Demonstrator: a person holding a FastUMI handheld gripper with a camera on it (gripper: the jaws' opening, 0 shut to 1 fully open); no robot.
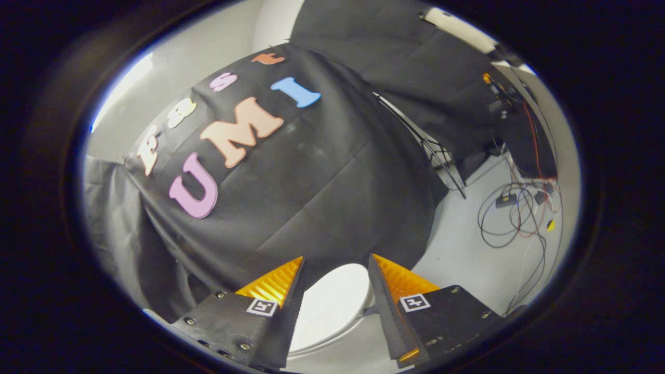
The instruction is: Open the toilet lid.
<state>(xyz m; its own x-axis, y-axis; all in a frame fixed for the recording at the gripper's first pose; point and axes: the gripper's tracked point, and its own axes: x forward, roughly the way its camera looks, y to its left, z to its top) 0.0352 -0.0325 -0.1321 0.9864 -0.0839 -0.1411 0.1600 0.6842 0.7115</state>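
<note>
Lid position: toilet lid (332, 304) lies down flat, seen in the gap between my 2 fingers and just beyond their tips, lower than the gripper (336, 266).
Jaws: apart, holding nothing, and I judge neither finger touches the lid.
Axis: I read the lid's long axis as running away from me toward the black cloth wall (311, 197), so the hinge would be at the far end; that end is hidden.
Next move, my guess: drop lower and get 1 finger under the near rim.
Materials: lid is smooth, glossy white, rounded oval, likely slippery; finger inner faces are ridged.
Surroundings: pale floor (467, 249) off to the side, with loose cables (511, 218) well apart from the toilet.
</note>
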